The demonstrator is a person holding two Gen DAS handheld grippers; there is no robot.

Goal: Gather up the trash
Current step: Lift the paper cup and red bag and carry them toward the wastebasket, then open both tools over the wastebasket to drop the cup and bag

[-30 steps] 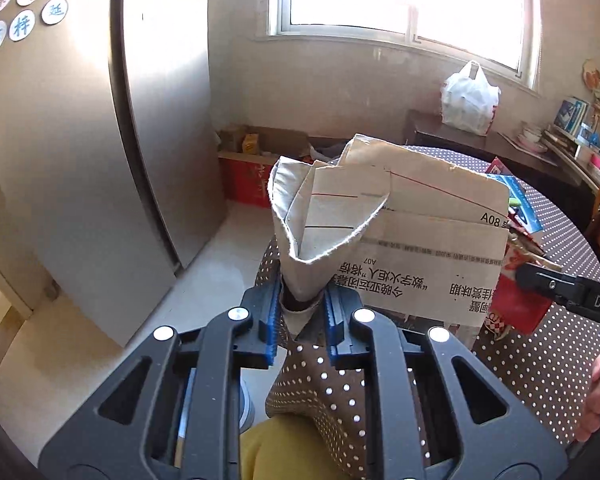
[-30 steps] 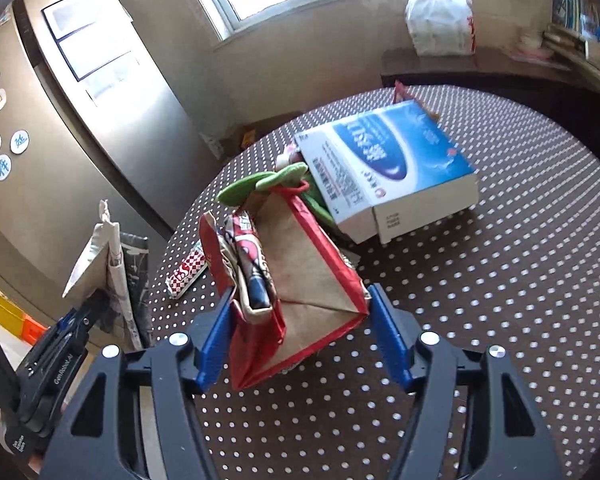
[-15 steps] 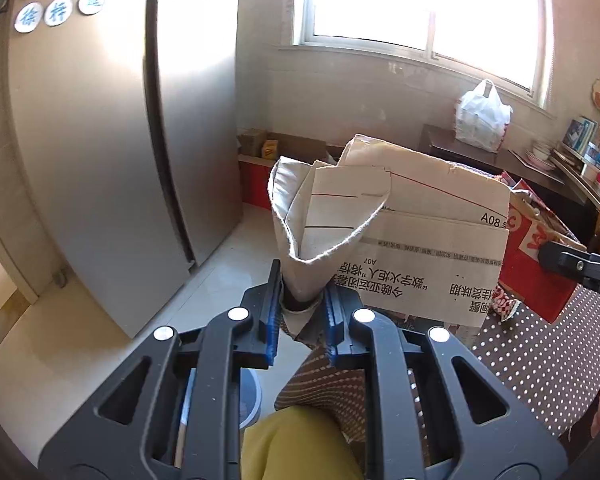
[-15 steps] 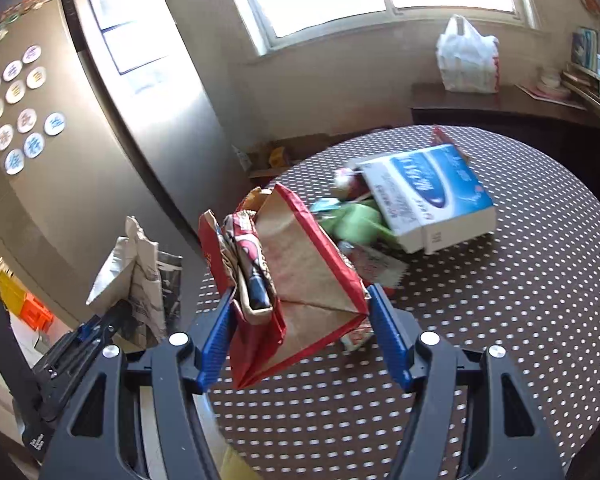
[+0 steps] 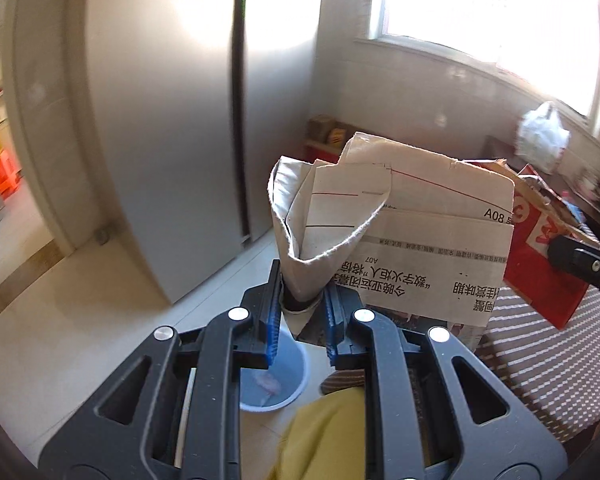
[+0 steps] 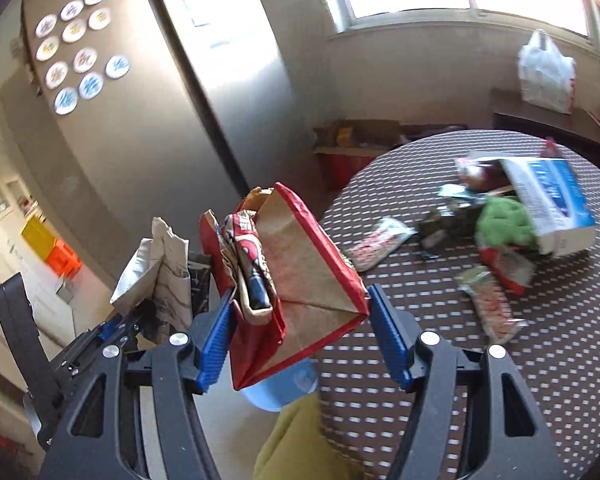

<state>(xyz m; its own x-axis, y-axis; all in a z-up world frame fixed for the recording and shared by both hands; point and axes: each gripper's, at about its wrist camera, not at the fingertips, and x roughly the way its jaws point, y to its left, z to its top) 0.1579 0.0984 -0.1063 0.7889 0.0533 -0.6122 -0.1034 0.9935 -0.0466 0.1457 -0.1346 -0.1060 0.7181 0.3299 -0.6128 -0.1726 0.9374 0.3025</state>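
Left gripper (image 5: 300,322): jaws pinched tight on the bottom corner of a folded newspaper (image 5: 400,240), which stands up and fans out to centre-right of the frame. A low grip leaves the bulk free to fall once released, I'd judge.

Right gripper (image 6: 300,334): jaws set wide, clamped across a red paper bag (image 6: 300,280) at lower centre, with a crumpled snack wrapper (image 6: 250,264) tucked against the bag's left side. Pads bear on both flanks, so bag and wrapper travel as one load.

Blue trash bin (image 5: 274,376) sits on the floor just under both sets of jaws, so the trash looks staged for the drop. Yellow cloth (image 5: 324,432), probably the person's clothing, at bottom centre.

Views differ:
- Left wrist shows the bin interior, with some pinkish scrap already inside; the right wrist sees only a sliver of bin rim (image 6: 272,394) beneath the bag.
- Right wrist shows what's left on the dotted table (image 6: 520,360) at right: blue-and-white book (image 6: 548,204), green item (image 6: 504,220), several wrappers (image 6: 492,300). The left wrist catches only the table edge.
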